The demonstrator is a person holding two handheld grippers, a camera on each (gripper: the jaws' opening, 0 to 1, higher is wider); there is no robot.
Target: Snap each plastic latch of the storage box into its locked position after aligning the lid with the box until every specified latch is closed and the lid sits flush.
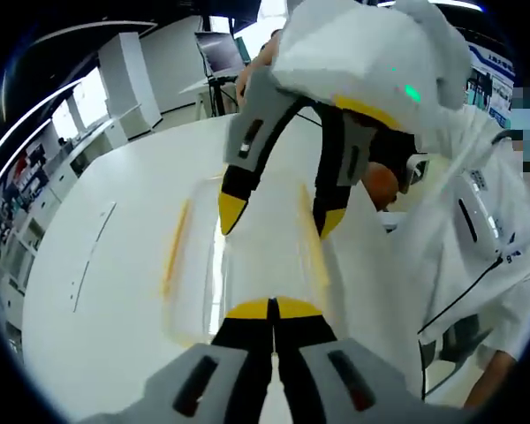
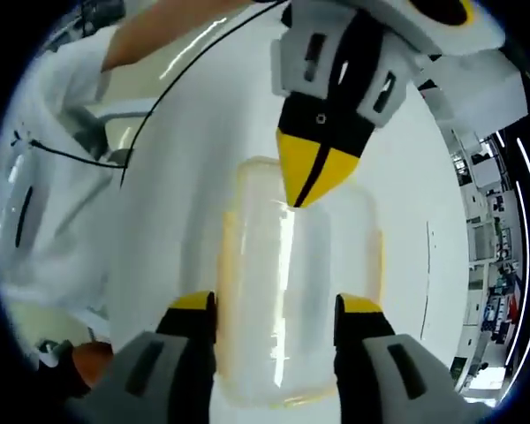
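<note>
Left gripper view: left tool [image 1: 273, 308], grey body with yellow-tipped black jaws, rises from the bottom with jaws closed tip to tip, nothing between them, tips at the near short end of the clear rectangular plastic storage box with yellow-orange latches [image 1: 247, 256]. Box lies flat on the white round worktop [image 1: 115, 265], clear lid on top; whether it sits flush I cannot tell. One yellow-orange latch strip [image 1: 175, 246] runs along the box's left long side in this view, another along its right long side. Right tool [image 1: 283, 212] comes in from the top, jaws spread wide, tips over the far part of the lid; contact unclear. Person in a white coat [image 1: 486, 230] stands at the right edge of the worktop. Right gripper view: right tool [image 2: 276, 320] at the bottom, jaws wide apart, one tip over each long side of the box [image 2: 300, 291], which shows between them; gripping or just hovering, cannot tell. Left tool [image 2: 316, 172] points down from the top, yellow tips pinched together at the far short end of the lid. Worktop [image 2: 203, 159] bare around the box. Lab shelving and benches [image 2: 495, 265] in the background at right, blurred.
</note>
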